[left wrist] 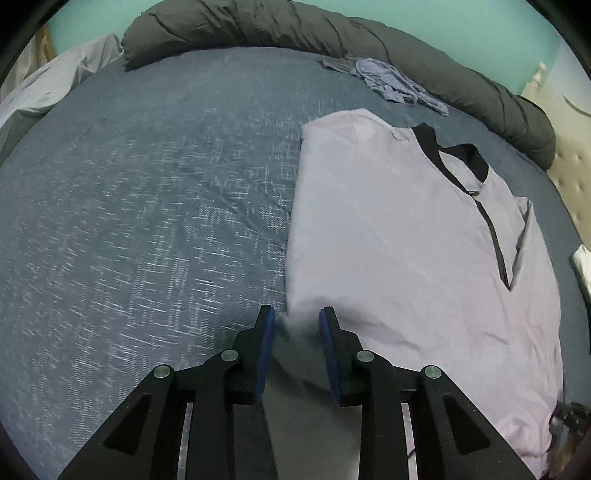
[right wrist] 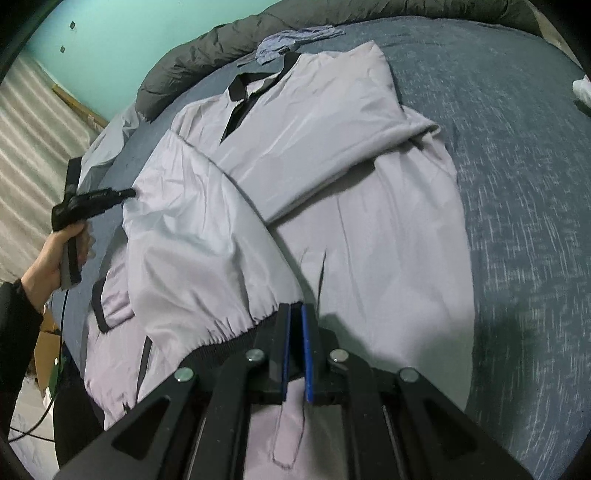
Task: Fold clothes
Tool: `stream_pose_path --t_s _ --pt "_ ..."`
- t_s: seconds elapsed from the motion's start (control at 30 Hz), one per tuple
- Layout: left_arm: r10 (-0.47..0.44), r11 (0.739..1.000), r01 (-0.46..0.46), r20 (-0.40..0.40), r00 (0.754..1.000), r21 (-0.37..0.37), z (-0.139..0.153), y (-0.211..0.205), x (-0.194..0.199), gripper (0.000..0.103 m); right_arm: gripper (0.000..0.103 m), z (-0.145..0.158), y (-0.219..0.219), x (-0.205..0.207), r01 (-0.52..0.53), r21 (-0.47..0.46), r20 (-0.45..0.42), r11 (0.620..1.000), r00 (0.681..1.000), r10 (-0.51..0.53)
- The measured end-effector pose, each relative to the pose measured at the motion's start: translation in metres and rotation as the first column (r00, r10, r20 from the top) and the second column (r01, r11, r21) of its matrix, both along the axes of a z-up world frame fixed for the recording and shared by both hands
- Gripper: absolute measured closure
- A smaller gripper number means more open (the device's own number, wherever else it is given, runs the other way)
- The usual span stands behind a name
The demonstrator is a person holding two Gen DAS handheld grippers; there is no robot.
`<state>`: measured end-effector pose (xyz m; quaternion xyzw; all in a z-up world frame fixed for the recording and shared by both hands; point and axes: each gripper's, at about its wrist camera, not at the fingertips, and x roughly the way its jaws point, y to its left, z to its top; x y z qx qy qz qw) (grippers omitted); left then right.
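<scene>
Teal wall (left wrist: pixel 424 11) stands behind the bed (left wrist: pixel 147 221), whose blue-grey sheet takes up most of both views, with a dark rolled duvet (left wrist: pixel 258 26) along its far edge and a small crumpled blue cloth (left wrist: pixel 395 83) just in front of that. On the sheet lies the task's thing, a pale lilac jacket (left wrist: pixel 406 240) with black collar and trim, laid out flat with one sleeve (right wrist: pixel 332 147) folded across its chest. My left tongs (left wrist: pixel 297 317) are partly spread, the blue pads apart, with a blurred corner of the jacket between them; I cannot tell whether the pads touch it. In the right view my left hand (right wrist: pixel 55 258) holds that tool at the jacket's side edge. My right tongs (right wrist: pixel 296 310) are pressed together, pinching the jacket at its gathered black hem (right wrist: pixel 229 336). A white scrap (right wrist: pixel 581 90) lies at the sheet's edge, well apart from the jacket.
</scene>
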<state>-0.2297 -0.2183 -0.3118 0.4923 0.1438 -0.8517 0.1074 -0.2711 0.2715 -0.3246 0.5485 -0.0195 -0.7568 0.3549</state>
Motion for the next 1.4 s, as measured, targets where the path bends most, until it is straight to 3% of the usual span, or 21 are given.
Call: stream_pose_path --t_s 0.17,0.47,0.6,0.7,0.87,0.93,1.1,1.23,1.4 --pt "-0.022 1.0 0.022 0.004 1.0 -0.021 0.002 0.002 0.0 0.075 0.098 0.005 0.012 0.011 -0.002 -0.03 0.03 1.0 1.0 0.003" --pt "-0.017 1.0 0.018 0.02 1.0 -0.018 -0.006 0.0 0.003 0.075 0.098 -0.001 -0.005 0.012 -0.03 0.032 0.005 0.999 1.0 0.03" --pt "-0.018 0.999 0.018 -0.004 1.0 -0.027 0.002 -0.001 -0.002 0.075 0.094 0.003 -0.005 0.005 -0.013 0.02 0.014 1.0 1.0 0.013" --pt "-0.028 0.999 0.027 -0.024 0.999 -0.032 0.015 -0.006 -0.01 0.075 0.084 0.014 0.003 -0.005 0.039 0.01 -0.005 0.999 0.999 -0.039" --pt "-0.033 0.999 0.031 -0.049 0.998 -0.038 0.033 -0.017 -0.043 0.067 0.075 0.045 -0.006 -0.02 0.089 -0.016 -0.085 0.996 0.992 -0.09" --pt "-0.037 0.999 0.035 -0.054 0.998 -0.039 0.039 -0.021 -0.061 0.066 0.071 0.041 -0.024 -0.027 0.063 -0.057 -0.074 0.996 0.995 -0.067" --pt "-0.023 1.0 0.023 -0.055 0.998 -0.011 0.041 -0.027 -0.109 0.061 0.071 0.018 -0.074 -0.036 0.01 -0.061 -0.082 0.998 0.996 -0.016" --pt "-0.011 1.0 0.011 -0.052 0.999 -0.012 0.035 -0.032 -0.142 0.058 0.071 0.007 -0.083 -0.03 -0.047 -0.032 -0.11 0.998 0.993 0.043" --pt "0.003 1.0 -0.003 -0.047 0.999 0.004 0.021 -0.039 -0.17 0.057 0.071 -0.003 -0.082 -0.033 -0.046 -0.043 -0.084 0.998 0.996 0.043"
